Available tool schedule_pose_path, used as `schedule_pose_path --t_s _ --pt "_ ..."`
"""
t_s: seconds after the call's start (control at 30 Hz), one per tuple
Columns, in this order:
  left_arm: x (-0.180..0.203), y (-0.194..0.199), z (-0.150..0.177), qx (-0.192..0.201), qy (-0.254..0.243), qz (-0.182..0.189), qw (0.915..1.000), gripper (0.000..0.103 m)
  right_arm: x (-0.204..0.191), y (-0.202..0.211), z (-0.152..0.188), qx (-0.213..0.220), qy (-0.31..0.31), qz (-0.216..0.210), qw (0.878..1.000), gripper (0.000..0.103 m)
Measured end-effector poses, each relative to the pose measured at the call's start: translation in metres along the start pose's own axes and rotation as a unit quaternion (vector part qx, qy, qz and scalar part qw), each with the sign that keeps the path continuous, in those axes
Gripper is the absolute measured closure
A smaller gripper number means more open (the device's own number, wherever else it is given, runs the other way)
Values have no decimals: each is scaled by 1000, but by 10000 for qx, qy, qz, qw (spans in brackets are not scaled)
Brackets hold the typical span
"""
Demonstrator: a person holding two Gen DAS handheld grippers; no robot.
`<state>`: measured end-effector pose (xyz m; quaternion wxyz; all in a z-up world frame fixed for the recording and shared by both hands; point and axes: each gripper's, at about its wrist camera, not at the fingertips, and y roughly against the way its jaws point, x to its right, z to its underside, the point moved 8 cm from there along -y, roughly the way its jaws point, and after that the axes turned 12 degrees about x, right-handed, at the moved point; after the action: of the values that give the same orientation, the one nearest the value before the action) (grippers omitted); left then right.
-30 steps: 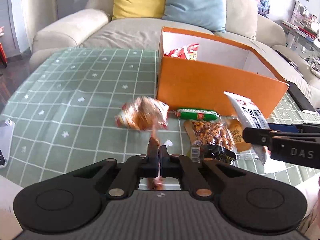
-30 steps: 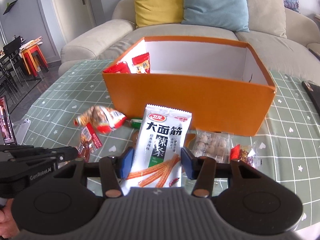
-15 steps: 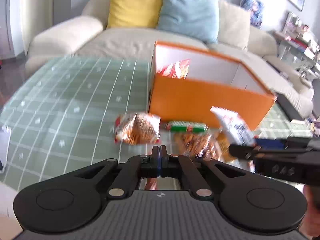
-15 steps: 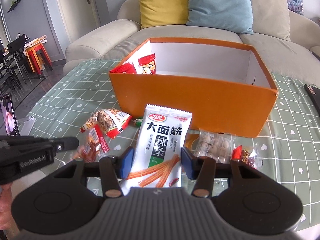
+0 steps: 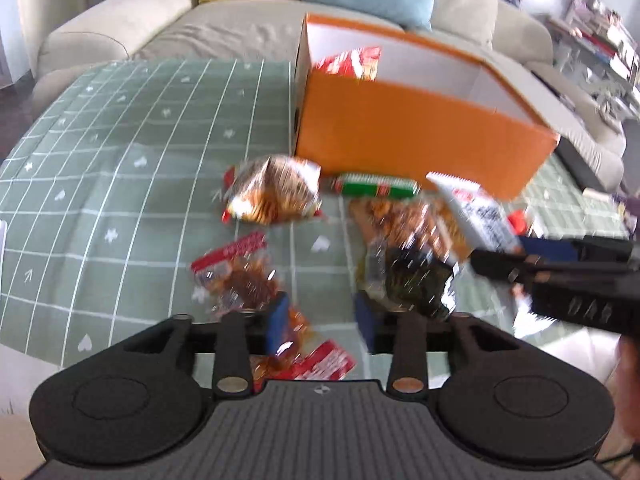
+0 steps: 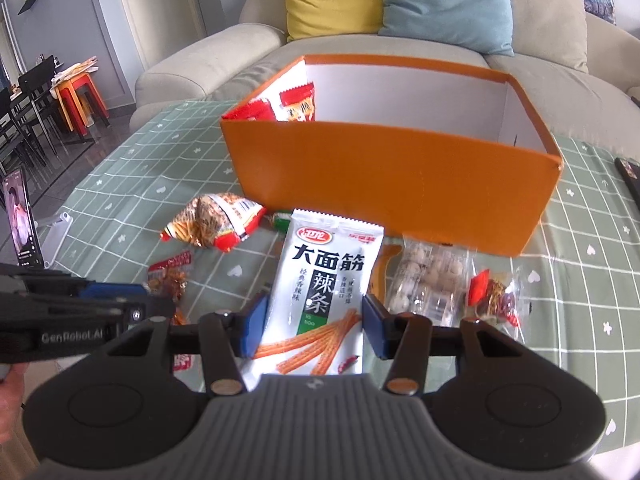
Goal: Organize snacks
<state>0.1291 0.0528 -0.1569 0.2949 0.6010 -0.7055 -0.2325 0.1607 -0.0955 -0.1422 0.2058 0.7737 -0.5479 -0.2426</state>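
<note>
while the right gripper (image 6: 313,326) pinches the white snack bag (image 6: 326,280), the left gripper (image 5: 322,326) is opening.
carry the bag over the orange box (image 6: 400,176) at 12 o'clock and release inside; the red packet (image 5: 240,276) lies on the tabletop (image 5: 120,160).

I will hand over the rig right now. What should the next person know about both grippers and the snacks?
Left gripper: fingers opening, nothing pressed between them; a small red-and-clear packet lies on the table just under it.
Right gripper: shut on the white spicy-strip bag, held upright in front of the orange box.
Done: two red packets stand in the box's left end.
Left: the held bag, the striped chips bag, green stick, clear nut pack, small red packet and others on the green cloth.
</note>
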Motion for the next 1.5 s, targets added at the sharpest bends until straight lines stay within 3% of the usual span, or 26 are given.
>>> schedule_pose_path --t_s 0.07,0.2,0.3,0.4,0.47,0.53,0.6,0.67,0.93,1.07,1.23,1.3,1.5 --pt "-6 -5 11 -160 -85 -38 9998 33 3 -2 4 -49 -35 49 10000 53" --pt "-11 -11 26 -349 -288 107 9989 23 5 -4 9 -104 -63 74 9999 53" --pt "-6 -14 32 -338 -844 148 9957 19 4 -7 11 -130 -43 66 9999 53" --pt "-9 -18 31 -300 -1309 -115 9909 17 4 -10 12 -154 -42 76 9998 53" --pt "-18 -21 28 -368 -992 -190 9942 17 5 -11 13 -169 -65 92 9998 53" --pt "-28 -22 23 -331 -218 -41 9992 17 6 -12 12 -161 -82 110 9998 53" --pt "-38 -24 19 -303 552 -40 9980 17 7 -13 12 -144 -101 124 9998 53" --pt "-43 -29 17 -346 882 -151 9954 17 7 -15 11 -141 -102 134 9998 53" --pt "-28 -45 15 -404 465 -596 9963 16 6 -22 15 -222 -39 131 9997 53" --pt "-27 -49 12 -317 222 -819 9959 33 7 -24 16 -248 -48 126 9996 53" --pt "-28 -47 12 -220 238 -778 9964 34 9 -27 17 -264 -69 104 9996 54" --pt "-28 -45 12 -196 322 -722 9967 40 8 -27 16 -251 -55 94 9996 55" --pt "-26 -26 -4 70 461 -629 9969 41 8 -16 5 -98 -64 38 9999 56"
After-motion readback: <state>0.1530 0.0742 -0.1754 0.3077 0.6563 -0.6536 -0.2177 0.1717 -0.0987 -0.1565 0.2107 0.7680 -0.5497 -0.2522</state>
